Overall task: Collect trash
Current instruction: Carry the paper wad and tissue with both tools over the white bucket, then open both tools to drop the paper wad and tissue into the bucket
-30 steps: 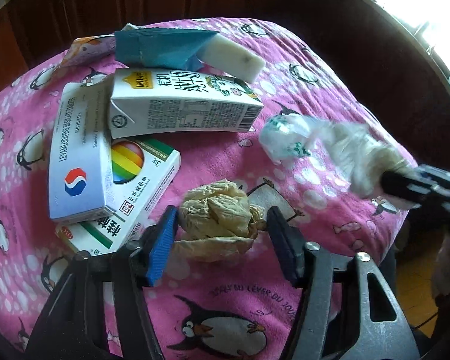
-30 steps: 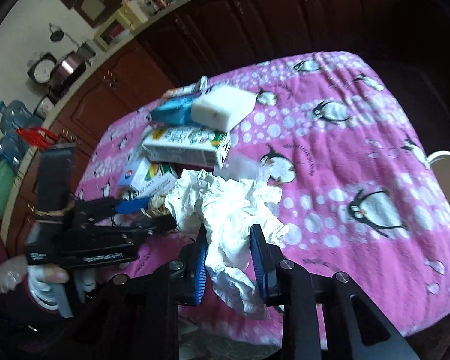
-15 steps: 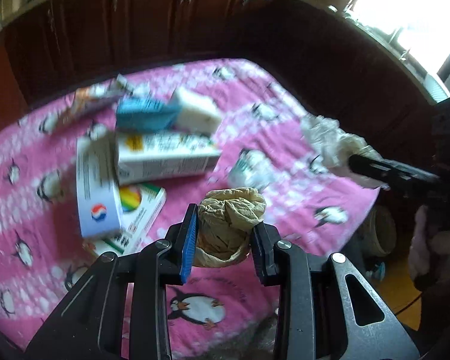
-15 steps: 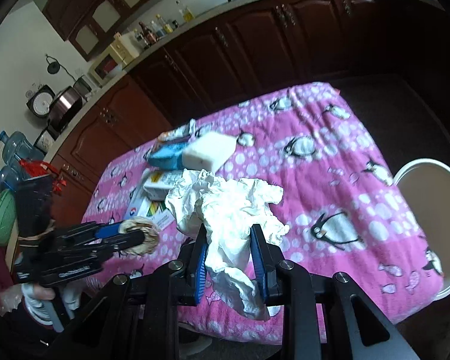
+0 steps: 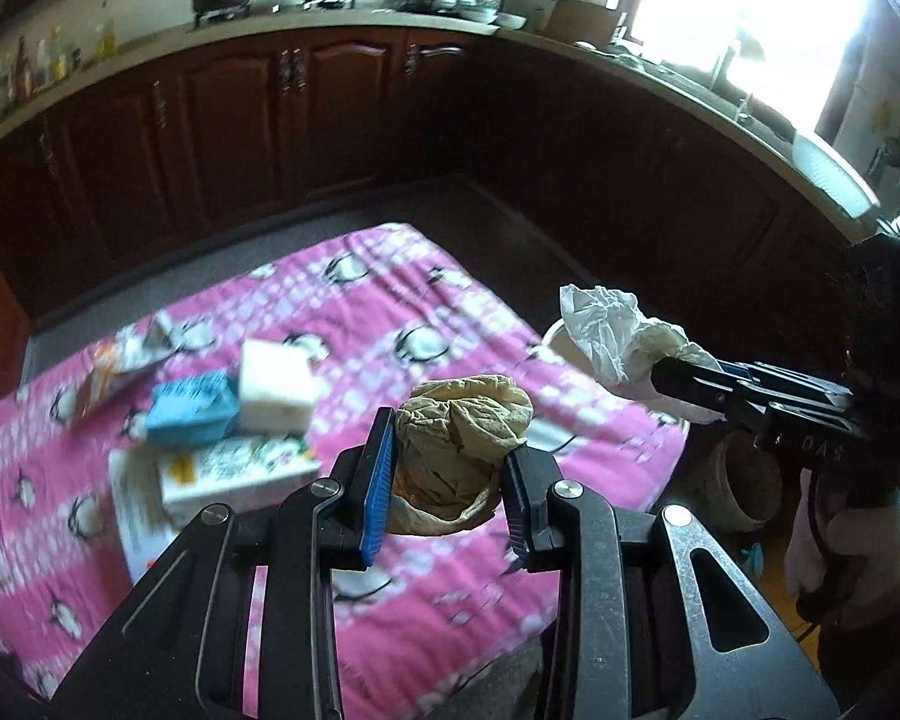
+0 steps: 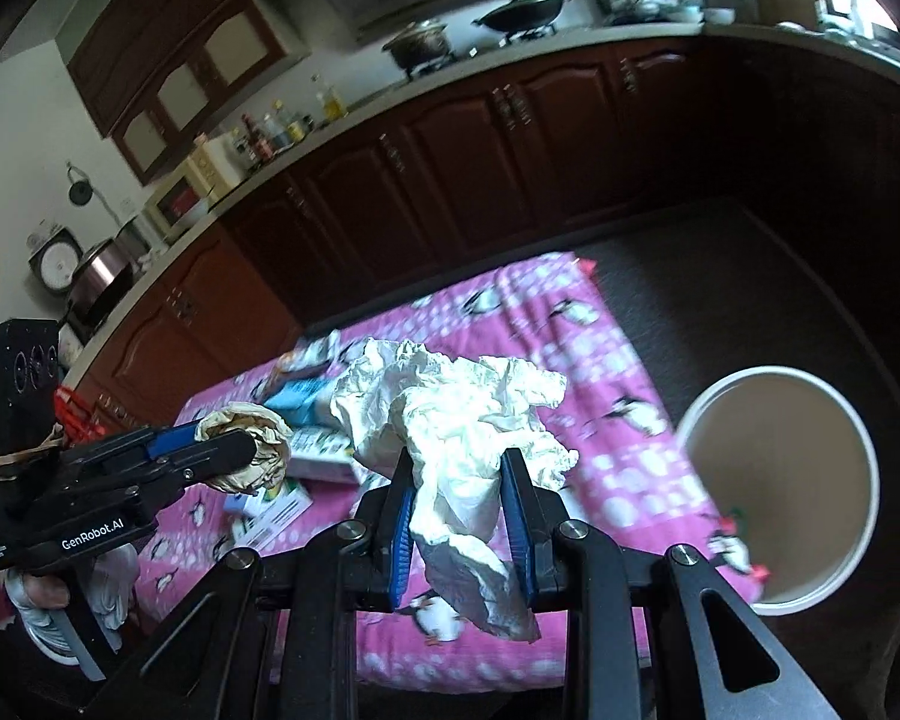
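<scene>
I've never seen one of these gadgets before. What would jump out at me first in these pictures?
Two handheld grippers, each clamped on crumpled trash held up above a bright pink penguin tablecloth: the left gripper pinches a tan paper wad, and the right gripper pinches a white crumpled tissue. Beside the table's right edge stands an open white bin, and boxes and cartons lie on the cloth.

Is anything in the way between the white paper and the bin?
Nothing visible is. The right gripper holds the white crumpled paper above the table's edge, and the open white bin stands uncovered beside the table.
</scene>
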`<state>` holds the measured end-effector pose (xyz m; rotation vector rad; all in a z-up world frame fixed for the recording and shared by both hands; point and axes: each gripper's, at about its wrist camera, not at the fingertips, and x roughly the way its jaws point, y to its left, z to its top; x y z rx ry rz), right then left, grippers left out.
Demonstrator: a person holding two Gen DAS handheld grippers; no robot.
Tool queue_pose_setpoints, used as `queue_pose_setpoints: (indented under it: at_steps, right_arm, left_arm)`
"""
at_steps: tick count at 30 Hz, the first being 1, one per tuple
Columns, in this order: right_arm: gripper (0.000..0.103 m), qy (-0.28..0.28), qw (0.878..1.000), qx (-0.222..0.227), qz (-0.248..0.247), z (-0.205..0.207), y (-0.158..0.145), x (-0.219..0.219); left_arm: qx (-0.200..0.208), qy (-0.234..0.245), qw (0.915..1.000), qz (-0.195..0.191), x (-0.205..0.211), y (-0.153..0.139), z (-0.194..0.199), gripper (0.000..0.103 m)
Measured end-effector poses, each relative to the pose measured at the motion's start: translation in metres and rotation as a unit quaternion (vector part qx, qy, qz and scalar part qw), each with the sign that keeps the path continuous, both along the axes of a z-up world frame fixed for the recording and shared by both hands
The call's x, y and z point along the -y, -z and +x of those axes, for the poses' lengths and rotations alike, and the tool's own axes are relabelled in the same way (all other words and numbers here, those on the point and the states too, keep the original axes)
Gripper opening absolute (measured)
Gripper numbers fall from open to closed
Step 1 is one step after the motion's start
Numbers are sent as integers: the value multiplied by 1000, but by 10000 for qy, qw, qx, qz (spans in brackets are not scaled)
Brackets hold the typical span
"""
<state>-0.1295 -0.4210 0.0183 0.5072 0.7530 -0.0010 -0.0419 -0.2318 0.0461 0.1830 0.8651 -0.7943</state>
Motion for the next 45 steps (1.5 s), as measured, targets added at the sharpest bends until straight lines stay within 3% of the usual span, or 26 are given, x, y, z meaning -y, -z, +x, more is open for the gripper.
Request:
queue_pose_setpoints:
  at_steps: [9, 17, 27, 41, 43, 45]
  right_arm:
    - [25, 720, 9973, -14, -144, -28, -7, 45]
    - [25, 1407, 9896, -207, -203, -51, 3, 90]
    - [25, 2015, 9770, -698, -1, -66, 42, 136]
    - [25, 2197, 9656, -1376, 189, -60, 108, 166]
    - [28, 2213, 9643, -1436, 211, -60, 115, 168]
    - [47, 2297, 9611, -1519, 215, -56, 122, 171]
  left_arm:
    - [154, 445, 9988, -99, 55, -17, -4, 30]
    - [-38, 875, 9959, -205, 112, -13, -4, 30]
    - [-680, 1274, 9894, -139, 192, 31, 4, 30]
    - [-1214, 1291, 9841, 92, 258, 93, 13, 34]
    - [-1253, 1290, 9836, 100, 263, 97, 12, 43]
    - [-1338, 1297, 9825, 83, 266, 101, 13, 52]
